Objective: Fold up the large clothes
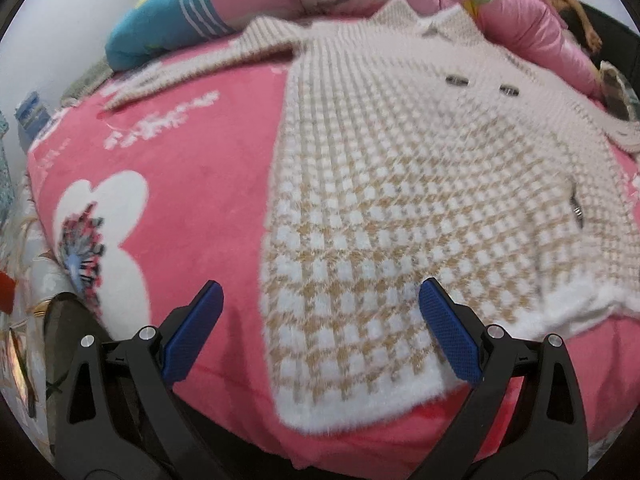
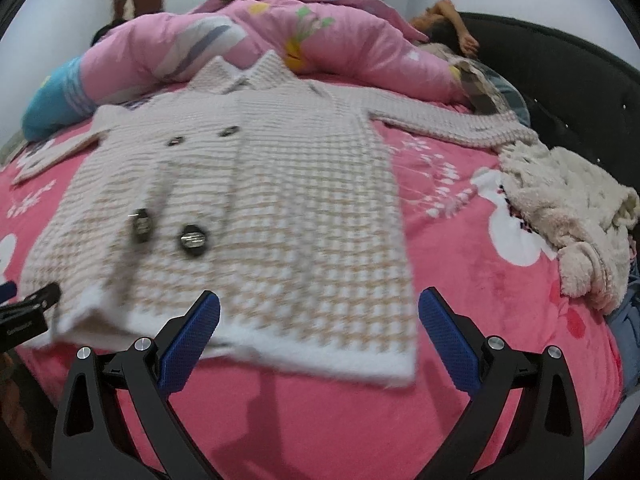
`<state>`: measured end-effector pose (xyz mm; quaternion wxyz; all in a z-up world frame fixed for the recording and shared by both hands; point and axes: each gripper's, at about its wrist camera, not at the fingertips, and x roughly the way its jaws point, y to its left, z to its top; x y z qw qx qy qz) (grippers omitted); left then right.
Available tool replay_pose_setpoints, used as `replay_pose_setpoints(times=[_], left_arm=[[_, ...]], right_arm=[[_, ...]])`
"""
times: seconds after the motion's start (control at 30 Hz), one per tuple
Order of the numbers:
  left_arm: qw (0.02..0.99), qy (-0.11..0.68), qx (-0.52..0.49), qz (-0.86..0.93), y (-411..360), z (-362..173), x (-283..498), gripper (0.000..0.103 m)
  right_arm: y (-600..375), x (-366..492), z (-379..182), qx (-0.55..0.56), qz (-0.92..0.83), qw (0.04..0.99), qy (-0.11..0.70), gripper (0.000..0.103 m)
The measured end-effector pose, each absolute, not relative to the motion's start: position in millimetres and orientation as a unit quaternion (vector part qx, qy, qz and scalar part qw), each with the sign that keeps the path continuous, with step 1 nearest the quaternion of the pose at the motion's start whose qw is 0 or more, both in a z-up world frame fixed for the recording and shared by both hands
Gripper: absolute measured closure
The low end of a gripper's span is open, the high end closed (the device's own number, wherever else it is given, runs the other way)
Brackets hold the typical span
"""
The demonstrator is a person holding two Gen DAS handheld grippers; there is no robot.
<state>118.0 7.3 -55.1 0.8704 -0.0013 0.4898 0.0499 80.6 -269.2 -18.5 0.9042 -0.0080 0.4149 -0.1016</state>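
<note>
**Operator:** Report the position of the garment.

**Inspector:** The houndstooth knit coat (image 2: 248, 208) lies spread face up on the pink blanket (image 2: 460, 280); collar toward the far side, white hem nearest both cameras; one sleeve (image 2: 452, 124) extends sideways to the right in the right wrist view, its cuff near a heap of cream fleece clothing (image 2: 572, 216); four dark buttons show on the front, one being the large button (image 2: 194, 240) in the lower row.

**Operator:** State of the left gripper.

**Inspector:** The left gripper (image 1: 320, 328) holds nothing; jaws spread wide, blue pads (image 1: 448, 328) apart; it hangs over the coat's near left corner, one pad above the knit, the other above bare blanket.

**Operator:** State of the right gripper.

**Inspector:** The right gripper (image 2: 320, 336) is likewise spread wide and holds nothing; positioned over the hem's right corner; whether either tool touches the fabric cannot be told.

**Operator:** Surroundings.

**Inspector:** A pink quilt (image 2: 240, 40) is bunched along the far edge, just behind the collar; a blue pillow (image 1: 160, 28) lies at its left end; a person (image 2: 448, 24) lies beside the black headboard (image 2: 560, 72).
</note>
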Motion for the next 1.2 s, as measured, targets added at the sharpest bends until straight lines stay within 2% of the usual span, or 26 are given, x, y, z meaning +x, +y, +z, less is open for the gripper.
replay_pose_setpoints(times=[0.2, 0.5, 0.73, 1.0, 1.2], left_arm=[[0.87, 0.49, -0.051, 0.013, 25.8, -64.7, 122.1, 0.007], [0.871, 0.488, -0.042, 0.01, 22.4, -66.6, 122.2, 0.007], [0.876, 0.481, -0.034, 0.001, 23.6, -65.2, 120.6, 0.007], [0.904, 0.424, -0.053, -0.034, 41.2, -52.1, 93.1, 0.007], [0.907, 0.407, -0.062, -0.085, 50.0, -49.9, 74.5, 0.008]], right_arm=[[-296.8, 100.7, -32.6, -0.012, -0.106, 0.899, 0.424, 0.006], [-305.8, 116.5, -63.6, -0.008, -0.076, 0.881, 0.467, 0.006], [-333.6, 121.1, -74.7, 0.081, -0.034, 0.867, 0.491, 0.006], [-333.6, 120.7, -72.1, 0.077, -0.013, 0.86, 0.504, 0.006], [-358.2, 110.7, -60.3, 0.128, 0.029, 0.86, 0.494, 0.006]])
